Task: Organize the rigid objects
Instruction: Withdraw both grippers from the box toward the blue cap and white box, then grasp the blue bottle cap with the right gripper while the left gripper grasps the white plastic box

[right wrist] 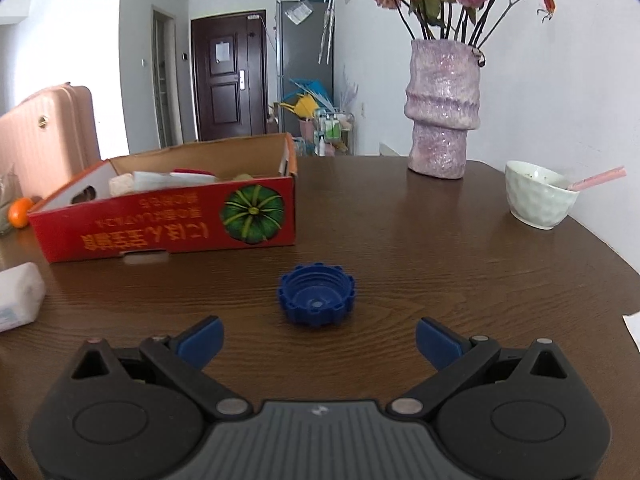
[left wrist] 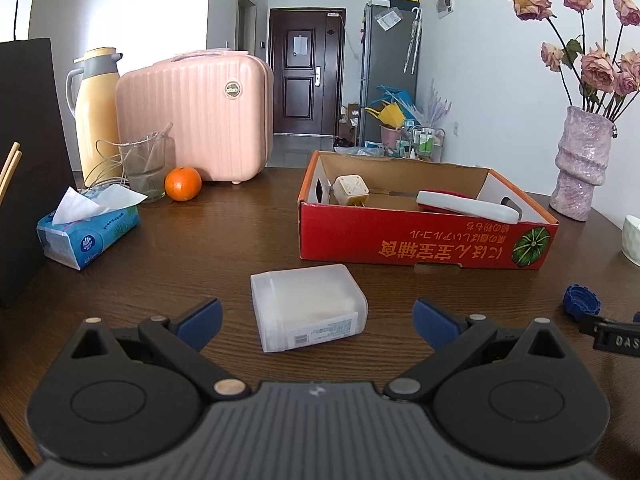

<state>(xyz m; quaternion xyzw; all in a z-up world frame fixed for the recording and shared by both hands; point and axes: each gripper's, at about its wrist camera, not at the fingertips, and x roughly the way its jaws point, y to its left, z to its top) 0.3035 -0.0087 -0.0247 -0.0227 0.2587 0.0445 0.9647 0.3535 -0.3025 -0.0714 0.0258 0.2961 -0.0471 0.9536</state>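
A frosted plastic box (left wrist: pixel 308 307) lies on the brown table, partly between the fingers of my open left gripper (left wrist: pixel 318 322). A red cardboard box (left wrist: pixel 424 240) stands behind it, holding a beige plug adapter (left wrist: pixel 351 190) and a white and red flat case (left wrist: pixel 466 207). In the right wrist view a blue bottle cap (right wrist: pixel 317 299) lies upside down just ahead of my open right gripper (right wrist: pixel 320 340). The red cardboard box (right wrist: pixel 168 224) is at that gripper's left. The blue cap (left wrist: pixel 581 303) also shows at the far right of the left wrist view.
A tissue pack (left wrist: pixel 86 232), an orange (left wrist: pixel 183 184), a glass jug (left wrist: pixel 146 164), a yellow thermos (left wrist: pixel 96 112) and a pink case (left wrist: pixel 196 116) stand at the left back. A purple vase (right wrist: pixel 442 108) with dried roses and a white bowl (right wrist: pixel 538 194) stand at the right.
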